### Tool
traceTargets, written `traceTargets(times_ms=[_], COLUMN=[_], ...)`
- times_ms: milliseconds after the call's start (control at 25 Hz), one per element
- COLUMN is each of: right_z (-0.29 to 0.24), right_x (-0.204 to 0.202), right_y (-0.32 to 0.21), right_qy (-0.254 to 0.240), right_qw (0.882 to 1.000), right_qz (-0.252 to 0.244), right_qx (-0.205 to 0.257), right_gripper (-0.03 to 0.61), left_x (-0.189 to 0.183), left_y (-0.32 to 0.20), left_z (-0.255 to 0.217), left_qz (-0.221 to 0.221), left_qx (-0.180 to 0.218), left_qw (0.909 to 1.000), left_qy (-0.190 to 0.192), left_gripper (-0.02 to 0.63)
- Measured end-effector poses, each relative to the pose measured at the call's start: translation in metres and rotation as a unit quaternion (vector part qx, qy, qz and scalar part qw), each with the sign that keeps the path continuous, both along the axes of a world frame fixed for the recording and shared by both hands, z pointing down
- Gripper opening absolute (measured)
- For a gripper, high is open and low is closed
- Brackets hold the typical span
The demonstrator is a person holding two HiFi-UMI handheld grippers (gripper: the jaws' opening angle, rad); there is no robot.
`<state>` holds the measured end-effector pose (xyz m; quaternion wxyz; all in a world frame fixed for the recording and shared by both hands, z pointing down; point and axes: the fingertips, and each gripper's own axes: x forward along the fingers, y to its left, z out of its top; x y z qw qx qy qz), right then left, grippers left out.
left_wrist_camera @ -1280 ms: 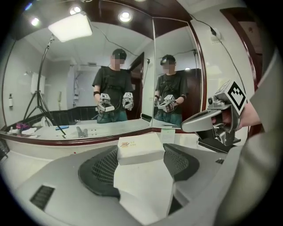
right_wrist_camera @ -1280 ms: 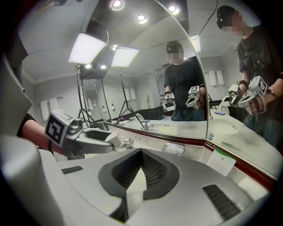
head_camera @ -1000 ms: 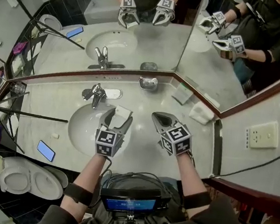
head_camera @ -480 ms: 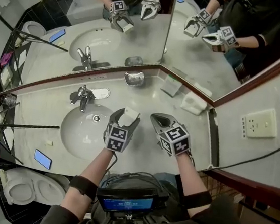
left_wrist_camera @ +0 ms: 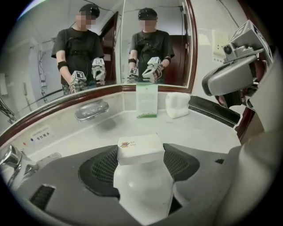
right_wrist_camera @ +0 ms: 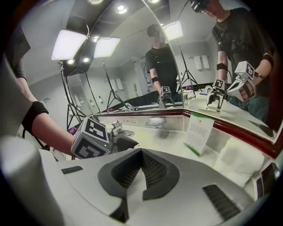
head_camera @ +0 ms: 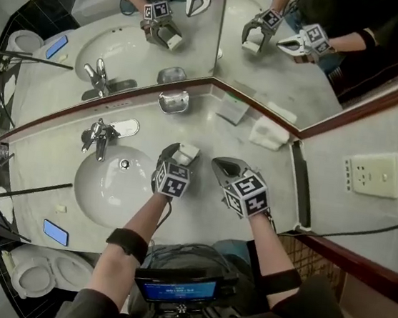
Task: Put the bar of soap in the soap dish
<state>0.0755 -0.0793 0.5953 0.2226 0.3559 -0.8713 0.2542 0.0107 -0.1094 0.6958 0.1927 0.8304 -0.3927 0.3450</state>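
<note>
Print on the bar of soap is too small to read.

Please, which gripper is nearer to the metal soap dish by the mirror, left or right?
Left. The left gripper, holding the bar of soap, is in front of the soap dish; the right gripper is farther off to its right.

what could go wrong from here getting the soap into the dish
1. The left gripper holds the bar of soap by its smooth sides. It may slip and fall onto the counter or into the sink close by.
2. The soap dish is small and tucked under the mirror, with a sign card beside it. The gripper could knock either.
</note>
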Motion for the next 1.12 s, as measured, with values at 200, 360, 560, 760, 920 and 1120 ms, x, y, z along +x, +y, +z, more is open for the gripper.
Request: traceTargets(times_ms=[200,360,560,760,920,1120], right_z=[0.011,0.013,0.013,0.014,0.016,0.014], right_x=[0.002,0.002,0.005,0.003,0.0,-0.003], right_y=[-0.002,-0.005,-0.008,-0.006,-0.004,-0.001], right_qy=[0.002,0.004,0.007,0.004,0.004,0.002], right_qw=[1.0,1.0,1.0,1.0,1.0,1.0], right_qz=[0.001,0.0,0.0,0.0,-0.001,-0.004], right_qx=[-0.013,-0.016,-0.018,-0.021,-0.022,-0.019], right_gripper=[0.018,0.018,0.018,0.018,0.018,0.018], left_x=[0.003,0.004,0.006,0.003,0.001,0.002], left_y=[-0.003,-0.002,0.007,0.014,0.014,0.008], left_z=[0.025,0.037,0.05,0.06,0.058,0.023], left_qz=[0.002,-0.001,0.0,-0.002,-0.003,-0.001], left_qx=[-0.019,-0.029,-0.053,-0.068,-0.066,-0.034], left_qw=[0.9997,0.9995,0.9984,0.9973,0.9974,0.9993], left_qy=[-0.014,-0.015,-0.019,-0.028,-0.03,-0.016], left_gripper=[0.324,0.324,0.325,0.341,0.341,0.339])
